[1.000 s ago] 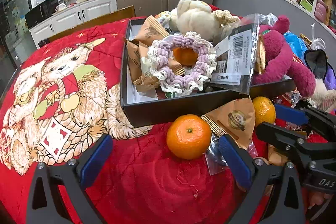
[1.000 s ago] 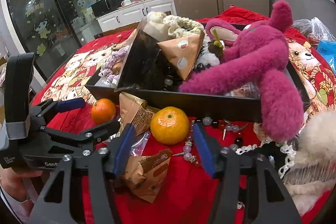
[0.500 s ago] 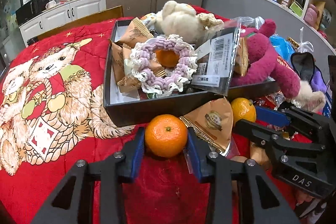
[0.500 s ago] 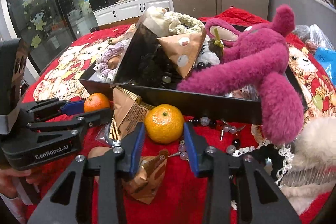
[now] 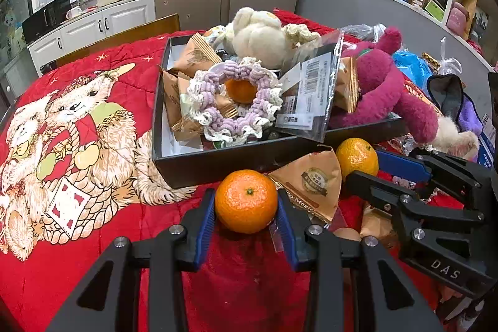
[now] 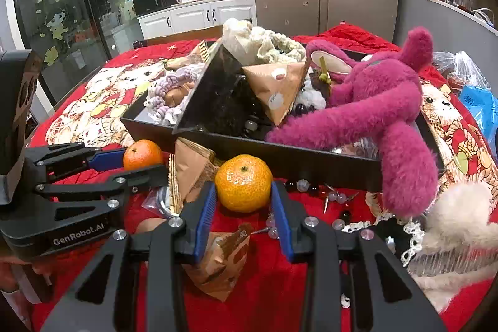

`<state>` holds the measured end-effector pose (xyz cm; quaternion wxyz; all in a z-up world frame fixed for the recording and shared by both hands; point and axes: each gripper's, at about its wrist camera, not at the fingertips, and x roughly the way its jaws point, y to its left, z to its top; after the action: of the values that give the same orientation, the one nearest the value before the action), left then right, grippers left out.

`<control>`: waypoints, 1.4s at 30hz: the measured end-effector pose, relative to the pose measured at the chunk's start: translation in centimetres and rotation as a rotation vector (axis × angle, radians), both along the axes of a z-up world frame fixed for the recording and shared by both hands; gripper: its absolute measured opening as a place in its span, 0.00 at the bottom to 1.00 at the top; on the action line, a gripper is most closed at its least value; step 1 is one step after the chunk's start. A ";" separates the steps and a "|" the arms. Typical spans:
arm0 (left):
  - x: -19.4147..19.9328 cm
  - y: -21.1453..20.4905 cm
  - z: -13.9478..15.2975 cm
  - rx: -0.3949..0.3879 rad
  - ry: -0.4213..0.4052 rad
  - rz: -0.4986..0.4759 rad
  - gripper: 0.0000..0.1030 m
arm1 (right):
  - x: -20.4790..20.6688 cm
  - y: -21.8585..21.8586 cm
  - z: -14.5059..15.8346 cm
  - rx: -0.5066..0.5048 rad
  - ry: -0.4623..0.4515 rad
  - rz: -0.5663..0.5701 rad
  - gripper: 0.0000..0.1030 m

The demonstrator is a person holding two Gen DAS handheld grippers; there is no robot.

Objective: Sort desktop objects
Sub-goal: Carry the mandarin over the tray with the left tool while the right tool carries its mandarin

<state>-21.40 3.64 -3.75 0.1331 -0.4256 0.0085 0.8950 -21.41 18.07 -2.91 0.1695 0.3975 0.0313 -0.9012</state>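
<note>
Change since a second ago: both pairs of tongs, then standing wide around their fruit, have closed in; each now clamps a mandarin.

Left to right:

- Red bear-print cloth (image 5: pixel 93 145) over the table; bare on the left.
- Black tray (image 5: pixel 218 161), far of centre, heaped: brown packets, lilac crochet ring (image 5: pixel 233 111) around a third orange fruit, cream plush (image 5: pixel 261 36), barcoded sleeve (image 5: pixel 311 89), pink plush (image 6: pixel 373 114) hanging an arm over the near wall.
- Left tongs (image 5: pixel 246 210), clenched on left mandarin (image 5: pixel 246 201), blue pads on both flanks; the fruit sits on the cloth just near of the tray wall.
- Brown triangular packet (image 5: pixel 311 182), between the two fruits, touching the left one.
- Right tongs (image 6: pixel 242 201), clenched on right mandarin (image 6: pixel 243 183), just near of the tray wall, loose beads (image 6: pixel 336 198) and pins to its right.
- White fluff (image 6: pixel 460 223), far right.

Risks, as judged:

- Round, soft skin held on narrow pads: a mandarin may roll out on lifting, or bruise under harder squeeze.
- The two tongs sit close together; lifting at once could knock them together.
- The packet may be dragged along with the left fruit.
- The tray is overfull; fruit set on the heap may roll back off, or topple the leaning sleeve.
</note>
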 end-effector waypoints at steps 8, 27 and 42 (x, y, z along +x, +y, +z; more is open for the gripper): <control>0.9 0.0 1.5 0.002 0.047 -0.003 0.37 | 0.5 0.1 1.3 0.001 0.040 -0.008 0.36; 3.1 -1.7 7.6 0.066 0.190 0.027 0.37 | 2.7 -0.8 8.4 -0.025 0.181 -0.005 0.36; 1.5 -0.6 10.8 0.042 0.236 0.037 0.37 | 1.2 -0.8 12.1 -0.046 0.221 0.007 0.36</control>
<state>-19.93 3.04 7.02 0.1236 -0.3145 -0.0028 0.9412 -20.20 17.29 9.23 0.1773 0.2919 0.0306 -0.9394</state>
